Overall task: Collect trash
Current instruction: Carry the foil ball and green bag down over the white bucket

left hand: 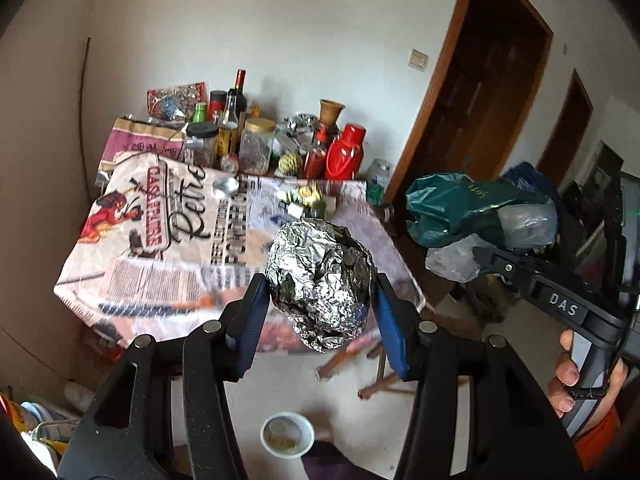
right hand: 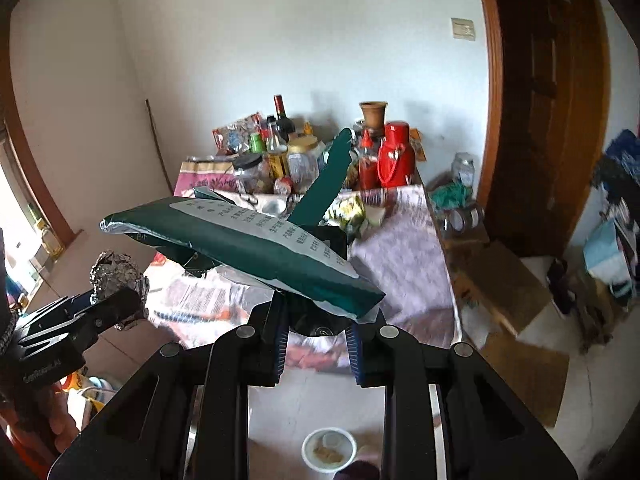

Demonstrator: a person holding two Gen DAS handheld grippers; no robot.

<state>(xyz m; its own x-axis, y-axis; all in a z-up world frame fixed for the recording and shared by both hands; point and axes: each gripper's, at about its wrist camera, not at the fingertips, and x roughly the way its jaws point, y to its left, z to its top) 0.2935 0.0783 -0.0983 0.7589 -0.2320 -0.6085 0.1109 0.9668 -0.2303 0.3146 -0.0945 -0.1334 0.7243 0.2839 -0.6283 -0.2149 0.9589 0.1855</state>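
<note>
Left gripper (left hand: 320, 300) clamps a crumpled foil ball (left hand: 320, 284) between blue pads; right gripper (right hand: 318, 336) pinches narrow on a dark green wrapper (right hand: 256, 248) w/ clear plastic. Both held in air off table's near edge, prob. for carrying to a bin. Below: bowl (left hand: 287, 435) on floor. Farther: newspaper-covered table (left hand: 168, 240), yellow-green wrapper (right hand: 346, 212) mid-table, likely still to collect; jars & bottles along far edge.

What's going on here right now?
A person is clearing trash with two handheld grippers. The left gripper is shut on a foil ball, and the right gripper is shut on a green packet. Both are held in the air, off the cluttered table. A small bowl sits on the floor below.
</note>
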